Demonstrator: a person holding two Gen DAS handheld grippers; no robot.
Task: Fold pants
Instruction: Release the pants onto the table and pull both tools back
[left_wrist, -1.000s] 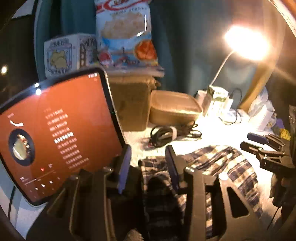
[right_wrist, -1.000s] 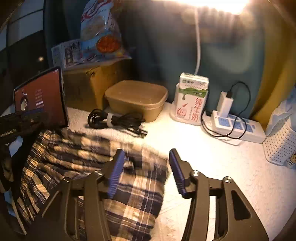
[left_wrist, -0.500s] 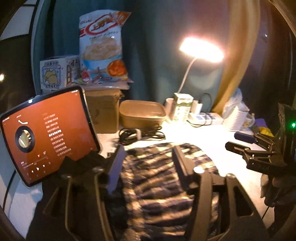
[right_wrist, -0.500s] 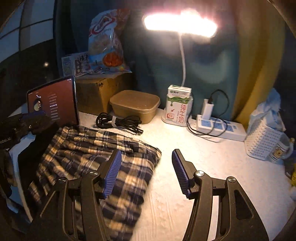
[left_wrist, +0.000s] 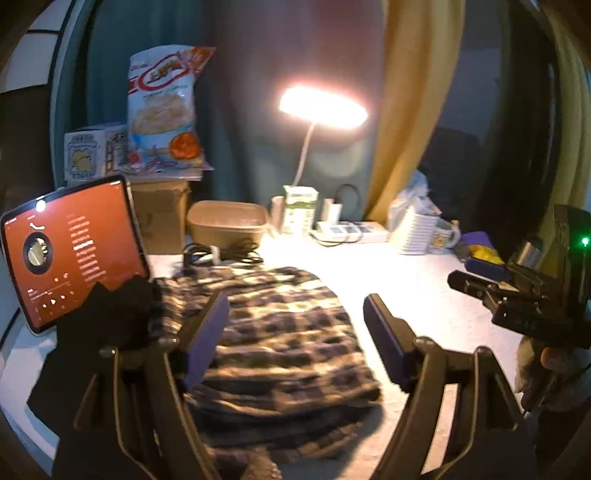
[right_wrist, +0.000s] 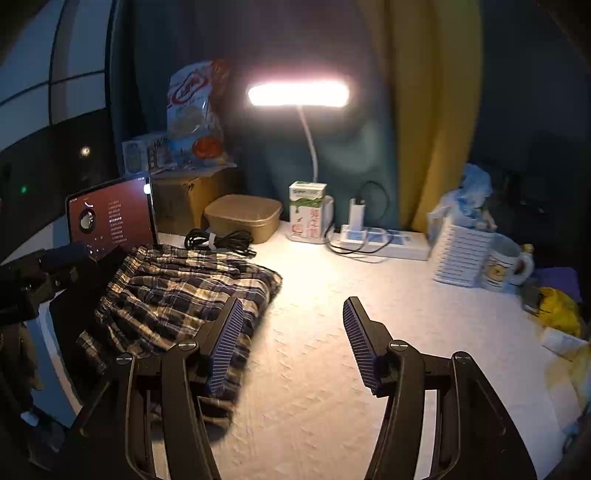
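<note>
From the left wrist view I see my left gripper (left_wrist: 295, 339) raised above the counter (left_wrist: 424, 295), fingers spread wide and holding nothing, angled down over the pants (left_wrist: 280, 332). The pants lie in a folded plaid bundle on the counter, in front of the tablet (left_wrist: 70, 251) that stands propped with its red screen lit; a dark cloth (left_wrist: 110, 317) lies between the tablet and the pants' near corner. My right gripper (right_wrist: 291, 339) is also up off the counter, fingers wide apart and empty, its left finger over the pants' right edge and its right finger over bare counter. In the left view the right gripper (left_wrist: 476, 284) shows from the side, level and well to the right of the pants, with my hand (left_wrist: 546, 369) under it. Beyond the pants, a coiled black cable (right_wrist: 221, 240) lies in front of a brown lidded tub (right_wrist: 243, 216), and the lamp (right_wrist: 298, 95) shines above a carton (right_wrist: 308, 210).
</note>
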